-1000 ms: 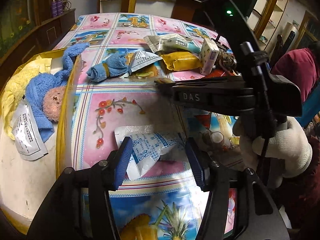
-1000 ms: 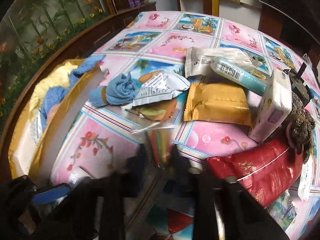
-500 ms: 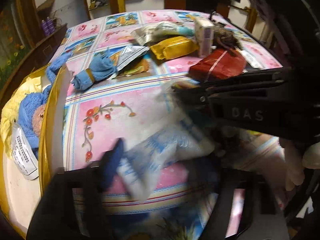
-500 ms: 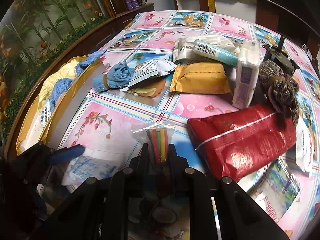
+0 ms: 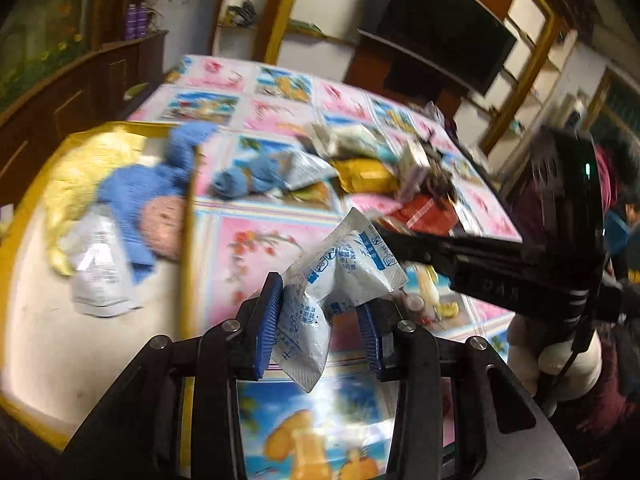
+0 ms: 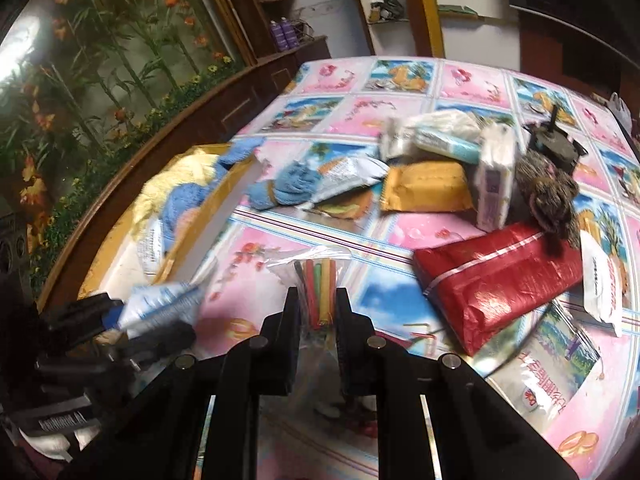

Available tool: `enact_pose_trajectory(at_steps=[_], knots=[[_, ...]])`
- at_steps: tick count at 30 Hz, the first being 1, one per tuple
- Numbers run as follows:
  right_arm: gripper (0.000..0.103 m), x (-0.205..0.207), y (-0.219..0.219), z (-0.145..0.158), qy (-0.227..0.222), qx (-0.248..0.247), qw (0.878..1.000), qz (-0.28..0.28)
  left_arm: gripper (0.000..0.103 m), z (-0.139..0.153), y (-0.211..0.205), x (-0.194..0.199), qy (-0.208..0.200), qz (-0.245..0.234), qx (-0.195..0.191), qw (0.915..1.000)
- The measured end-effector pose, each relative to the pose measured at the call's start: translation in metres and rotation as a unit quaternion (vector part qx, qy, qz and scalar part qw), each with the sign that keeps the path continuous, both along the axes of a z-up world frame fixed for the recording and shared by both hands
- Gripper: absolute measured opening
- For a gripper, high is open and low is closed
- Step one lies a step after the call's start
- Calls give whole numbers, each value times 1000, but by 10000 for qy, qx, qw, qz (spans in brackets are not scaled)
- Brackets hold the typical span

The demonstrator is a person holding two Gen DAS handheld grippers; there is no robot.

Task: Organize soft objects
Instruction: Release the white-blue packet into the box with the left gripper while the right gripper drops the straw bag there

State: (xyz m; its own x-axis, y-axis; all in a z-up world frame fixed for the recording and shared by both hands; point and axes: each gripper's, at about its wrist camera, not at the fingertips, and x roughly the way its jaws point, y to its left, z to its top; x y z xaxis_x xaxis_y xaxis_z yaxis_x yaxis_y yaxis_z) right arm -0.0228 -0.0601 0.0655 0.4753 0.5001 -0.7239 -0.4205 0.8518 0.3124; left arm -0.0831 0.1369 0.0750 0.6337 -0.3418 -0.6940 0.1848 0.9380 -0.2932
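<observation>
My left gripper (image 5: pixel 318 322) is shut on a crumpled white pouch with blue print (image 5: pixel 344 272), held up off the flowered tablecloth. The same pouch (image 6: pixel 160 304) shows at lower left in the right wrist view, in the left gripper (image 6: pixel 120 322). My right gripper (image 6: pixel 318 308) is shut on a clear bag of coloured sticks (image 6: pixel 318 280), also raised above the table. Its black body (image 5: pixel 500 268) crosses the left wrist view from the right. A gold-rimmed tray (image 5: pixel 24 240) at the left holds a blue knitted doll (image 5: pixel 132 200), a yellow cloth and a white sachet.
Mid-table lies a pile: rolled blue cloth (image 6: pixel 288 188), silver pouch (image 6: pixel 348 176), yellow packet (image 6: pixel 424 192), tissue pack (image 6: pixel 494 184), red packet (image 6: pixel 500 280), brown furry toy (image 6: pixel 552 196). A printed white bag (image 6: pixel 556 368) lies near right. A person in dark red stands at right (image 5: pixel 608 380).
The left gripper closed on the white-and-blue pouch and lifted it off the table. The right gripper rose a little with the bag of sticks.
</observation>
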Motion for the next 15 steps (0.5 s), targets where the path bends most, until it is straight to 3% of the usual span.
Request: enact_pose_trajectory(at_steps=[4,8,15], knots=[[14,-5,26,14,-37,162,9993,346,36,5,51,-7,-70,678,-55,9977],[14,-7,63,20,-10,243,9973,691,36,-9,100,-4,137,1315,-182,9911],[14,-12,133,24,42,129,9927,1195,37,-39,144,7,561,1951,-190,9790]])
